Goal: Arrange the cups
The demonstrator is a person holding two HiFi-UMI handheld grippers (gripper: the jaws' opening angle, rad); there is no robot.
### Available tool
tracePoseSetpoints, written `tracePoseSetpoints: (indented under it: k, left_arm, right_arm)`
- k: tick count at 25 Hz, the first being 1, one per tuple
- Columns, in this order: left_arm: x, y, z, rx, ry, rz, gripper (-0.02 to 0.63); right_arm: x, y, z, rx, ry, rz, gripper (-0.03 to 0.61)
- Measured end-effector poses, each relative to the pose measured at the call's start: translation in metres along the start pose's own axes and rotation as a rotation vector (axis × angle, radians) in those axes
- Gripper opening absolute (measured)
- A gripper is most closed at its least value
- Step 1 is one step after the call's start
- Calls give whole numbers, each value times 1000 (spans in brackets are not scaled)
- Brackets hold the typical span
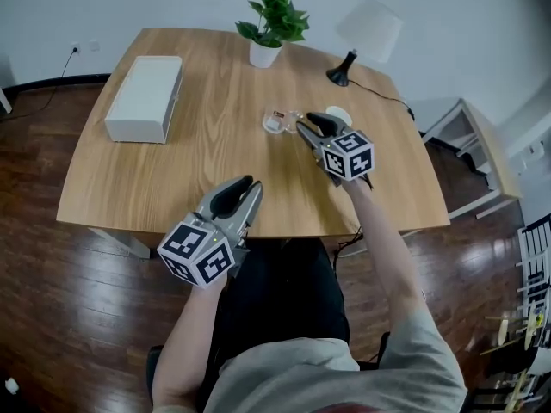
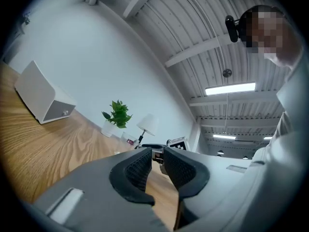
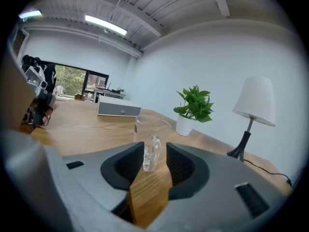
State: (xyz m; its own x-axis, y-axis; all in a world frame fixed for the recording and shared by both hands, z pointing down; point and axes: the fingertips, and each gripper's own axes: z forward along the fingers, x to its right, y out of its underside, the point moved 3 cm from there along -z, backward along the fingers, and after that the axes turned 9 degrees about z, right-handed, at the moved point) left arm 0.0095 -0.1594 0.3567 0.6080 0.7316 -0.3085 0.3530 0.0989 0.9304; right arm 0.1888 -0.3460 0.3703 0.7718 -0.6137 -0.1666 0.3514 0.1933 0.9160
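A clear glass cup (image 1: 277, 120) with a handle stands on the wooden table (image 1: 172, 179), right of the middle. My right gripper (image 1: 308, 124) reaches it from the right. In the right gripper view the cup (image 3: 147, 127) stands just ahead. Its handle sits at the tips of my right gripper (image 3: 154, 149), whose jaws stand apart and do not press on it. My left gripper (image 1: 252, 183) hovers over the table's near edge, far from the cup. In its own view the left gripper (image 2: 158, 158) shows a narrow gap with nothing in it.
A white box (image 1: 145, 97) lies at the table's left. A potted plant (image 1: 271, 24) and a lamp (image 1: 366, 37) stand along the far edge. A small white round object (image 1: 338, 114) sits just behind the right gripper. The lamp's cable runs off the right side.
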Motion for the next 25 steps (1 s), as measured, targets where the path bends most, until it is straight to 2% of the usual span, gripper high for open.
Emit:
tracePoseSetpoints:
  k: [4, 8, 10, 15, 19, 25]
  left_arm:
    - [-1, -1, 0, 7, 2, -14, 66]
    - [-2, -1, 0, 10, 3, -24, 66]
    - [-3, -1, 0, 11, 4, -29, 66]
    - [-7, -3, -2, 20, -4, -35, 66]
    - [-20, -8, -7, 40, -44, -51, 66]
    - [-37, -14, -14, 72, -94, -101, 66]
  right_arm:
    - [1, 1, 13, -5, -24, 21, 160]
    - [-1, -2, 22, -20, -60, 22, 119]
    - [-3, -2, 22, -28, -75, 37, 67]
    - [-9, -10, 21, 9, -113, 128, 64]
    - [-16, -22, 25, 47, -129, 183, 64]
    - [-41, -58, 43, 130, -218, 262, 64]
